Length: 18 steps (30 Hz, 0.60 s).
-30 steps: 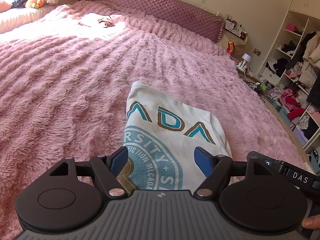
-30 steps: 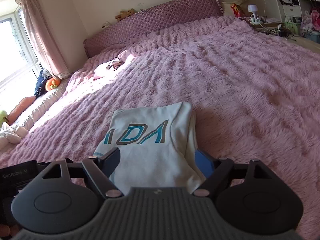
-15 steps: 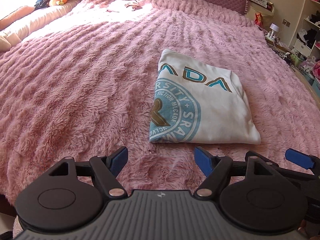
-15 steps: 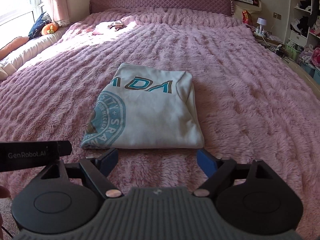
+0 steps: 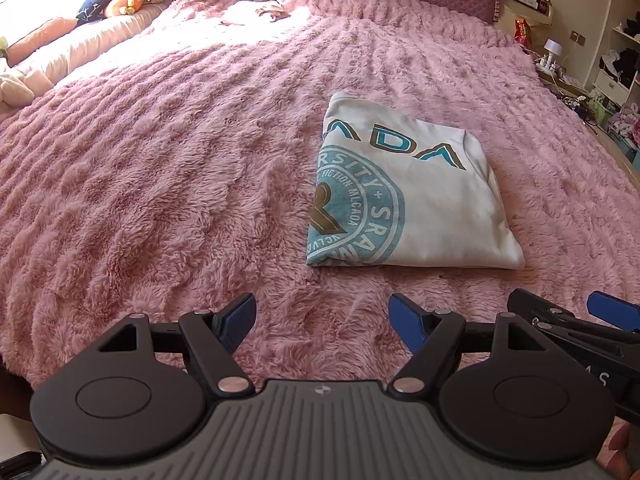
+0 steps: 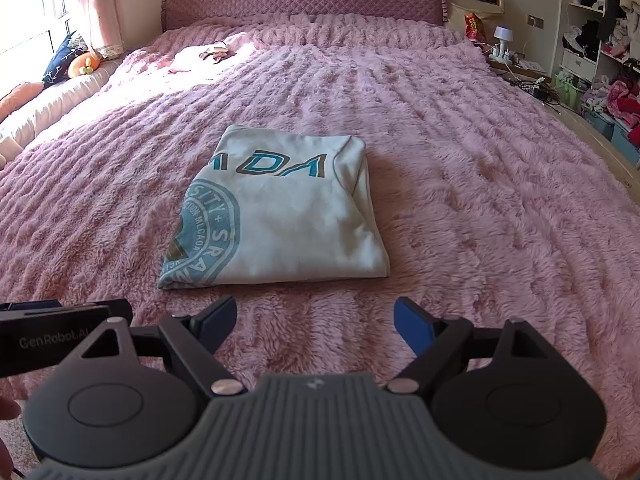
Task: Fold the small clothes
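A white T-shirt (image 5: 416,200) with a teal round emblem and teal-and-brown lettering lies folded into a compact rectangle on the fluffy pink blanket (image 5: 160,168) that covers the bed, roughly in the middle of the mattress and flat on the pile. The left hand-held gripper (image 5: 322,320) hangs above the near edge of the blanket, short of the shirt and to its left, with its blue-padded fingers (image 5: 240,316) spread wide and nothing between them. The right hand-held gripper (image 6: 314,320) sits just beside it, likewise short of the shirt's near fold, its jaws wide apart and holding nothing; its blue tip also shows at the right edge of the left wrist view. Neither tool touches the cloth. At the far end stands a quilted mauve headboard (image 6: 304,0), with a small heap of pale fabric (image 6: 200,56) lying in a sunlit patch near it. A dark blue cushion (image 6: 64,58) and an orange plush toy (image 6: 84,65) rest by the window on the left, and open white shelves (image 6: 592,40) crowded with clothes stand on the right.
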Motion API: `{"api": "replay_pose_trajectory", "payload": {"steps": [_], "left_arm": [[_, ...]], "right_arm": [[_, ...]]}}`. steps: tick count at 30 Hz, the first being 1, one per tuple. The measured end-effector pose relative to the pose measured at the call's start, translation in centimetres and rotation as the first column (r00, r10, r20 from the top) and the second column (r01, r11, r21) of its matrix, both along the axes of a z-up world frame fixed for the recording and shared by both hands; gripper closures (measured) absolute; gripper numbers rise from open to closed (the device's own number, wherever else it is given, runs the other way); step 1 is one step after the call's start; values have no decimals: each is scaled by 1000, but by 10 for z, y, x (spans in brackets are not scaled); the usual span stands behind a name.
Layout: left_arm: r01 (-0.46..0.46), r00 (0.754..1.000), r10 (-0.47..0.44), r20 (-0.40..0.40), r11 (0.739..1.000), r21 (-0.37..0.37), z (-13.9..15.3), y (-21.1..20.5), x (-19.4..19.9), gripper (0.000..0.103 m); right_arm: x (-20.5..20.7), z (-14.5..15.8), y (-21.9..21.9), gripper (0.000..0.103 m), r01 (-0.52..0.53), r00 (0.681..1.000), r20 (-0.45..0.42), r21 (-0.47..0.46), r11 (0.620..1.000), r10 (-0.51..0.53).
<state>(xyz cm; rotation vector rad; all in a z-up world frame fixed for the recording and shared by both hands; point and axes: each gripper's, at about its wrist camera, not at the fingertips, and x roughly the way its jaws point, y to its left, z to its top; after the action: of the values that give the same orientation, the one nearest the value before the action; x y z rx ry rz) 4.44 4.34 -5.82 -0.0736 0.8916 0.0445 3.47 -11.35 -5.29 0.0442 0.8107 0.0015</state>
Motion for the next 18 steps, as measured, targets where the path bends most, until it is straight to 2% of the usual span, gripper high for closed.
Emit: {"api": "replay_pose_trajectory", "payload": {"steps": [11, 18], "left_arm": [[5, 1000, -5, -29, 1000, -7, -5, -3, 4, 15], [6, 999, -5, -39, 1000, 15, -5, -6, 8, 15]], "right_arm": [[0, -4, 1, 21, 1, 1000, -9, -3, 1000, -1], [2, -5, 0, 21, 2, 1000, -12, -3, 1000, -2]]}}
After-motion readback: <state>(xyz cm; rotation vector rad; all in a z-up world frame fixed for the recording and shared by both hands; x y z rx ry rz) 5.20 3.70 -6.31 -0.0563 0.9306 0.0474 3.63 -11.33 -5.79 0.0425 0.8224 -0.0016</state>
